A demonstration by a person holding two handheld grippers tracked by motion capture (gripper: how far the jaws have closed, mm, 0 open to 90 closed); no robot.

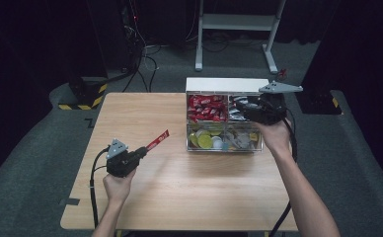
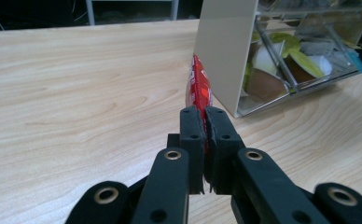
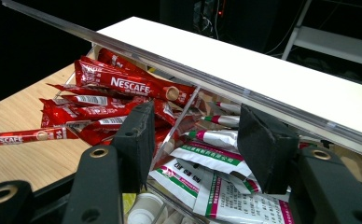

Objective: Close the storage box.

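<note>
Right gripper view: red sachets (image 3: pixel 123 86) printed "NESCAFE" in white lie heaped in one compartment of a clear box (image 3: pixel 244 93), beside white packets (image 3: pixel 216 177) with green and pink bands whose print is too small to read. The right tongs (image 3: pixel 195 149) hang over the divider, their jaws apart and holding nothing. Over the tabletop (image 1: pixel 179 182), left of the box, the left tongs (image 2: pixel 204 122) pinch one red sachet (image 2: pixel 198 88).
</note>
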